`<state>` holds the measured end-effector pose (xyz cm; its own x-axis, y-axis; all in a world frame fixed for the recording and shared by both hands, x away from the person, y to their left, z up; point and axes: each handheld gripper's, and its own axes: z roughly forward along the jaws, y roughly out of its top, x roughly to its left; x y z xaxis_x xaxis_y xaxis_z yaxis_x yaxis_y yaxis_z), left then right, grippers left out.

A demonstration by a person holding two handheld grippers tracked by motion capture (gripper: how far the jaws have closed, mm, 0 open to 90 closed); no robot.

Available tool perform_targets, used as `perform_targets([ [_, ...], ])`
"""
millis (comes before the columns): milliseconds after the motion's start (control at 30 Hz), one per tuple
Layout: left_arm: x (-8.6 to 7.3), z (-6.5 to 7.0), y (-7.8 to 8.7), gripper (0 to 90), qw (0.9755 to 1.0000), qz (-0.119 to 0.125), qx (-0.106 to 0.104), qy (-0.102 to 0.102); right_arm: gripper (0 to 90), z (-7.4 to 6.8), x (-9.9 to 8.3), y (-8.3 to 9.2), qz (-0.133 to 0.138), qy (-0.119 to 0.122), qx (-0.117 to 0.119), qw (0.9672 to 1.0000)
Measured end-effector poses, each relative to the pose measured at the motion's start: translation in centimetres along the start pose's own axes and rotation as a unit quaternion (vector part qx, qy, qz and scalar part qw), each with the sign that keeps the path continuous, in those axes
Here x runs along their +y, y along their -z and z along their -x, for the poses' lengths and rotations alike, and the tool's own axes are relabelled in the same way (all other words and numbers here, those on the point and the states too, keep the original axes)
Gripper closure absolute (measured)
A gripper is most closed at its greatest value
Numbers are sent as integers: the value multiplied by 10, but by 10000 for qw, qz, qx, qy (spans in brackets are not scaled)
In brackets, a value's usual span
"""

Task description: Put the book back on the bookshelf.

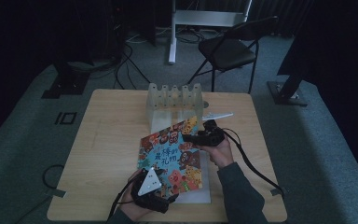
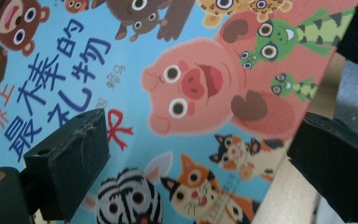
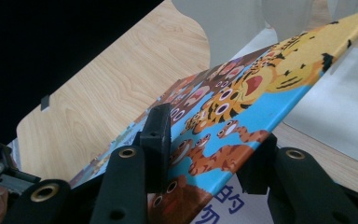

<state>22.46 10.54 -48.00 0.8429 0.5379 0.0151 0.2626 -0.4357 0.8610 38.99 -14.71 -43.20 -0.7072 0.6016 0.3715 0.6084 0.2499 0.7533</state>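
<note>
A colourful picture book (image 1: 172, 154) with cartoon animals on its cover lies at a slant in the middle of the wooden table (image 1: 107, 140), its far right side raised. My right gripper (image 1: 192, 138) holds that raised edge. In the right gripper view (image 3: 207, 144) one pad rests on the cover (image 3: 261, 88) and the other sits under the book. My left gripper (image 1: 169, 198) is at the book's near corner. In the left gripper view (image 2: 200, 140) its jaws stand wide apart over the cover (image 2: 191, 84), one above the page and one past the edge.
A clear plastic rack (image 1: 173, 100) with upright dividers stands just behind the book, with a white strip (image 1: 218, 115) to its right. A white sheet (image 1: 195, 196) lies under the book's near side. A black folding chair (image 1: 228, 49) stands beyond the table.
</note>
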Motion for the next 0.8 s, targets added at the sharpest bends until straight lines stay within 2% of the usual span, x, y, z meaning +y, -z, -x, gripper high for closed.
perform_targets([
  [133, -7, -5, 13, 66, 9998, 117, -33, 186, 627, -2, 1, 0, 8, -15, -53, 10000],
  [233, -11, -11, 20, 66, 9995, 113, 91, 267, 631, -3, 1, 0, 30, -40, -59, 10000],
  [267, -15, -18, 24, 66, 9991, 77, 195, 375, 634, -3, 1, 0, 38, -50, -57, 10000],
  [333, -20, -27, 28, 66, 9982, 63, 295, 517, 642, -3, 1, 0, 97, -171, -34, 9998],
  [433, -24, -36, 33, 66, 9971, 47, 437, 618, 653, -4, 1, 0, 163, -291, -16, 9994],
  [600, -30, -43, 34, 125, 9958, 79, 553, 726, 665, -6, 2, 1, 242, -387, 11, 9990],
  [800, -34, -49, 29, 125, 9953, -49, 483, 837, 674, -12, 2, 6, 301, -276, -23, 9992],
])
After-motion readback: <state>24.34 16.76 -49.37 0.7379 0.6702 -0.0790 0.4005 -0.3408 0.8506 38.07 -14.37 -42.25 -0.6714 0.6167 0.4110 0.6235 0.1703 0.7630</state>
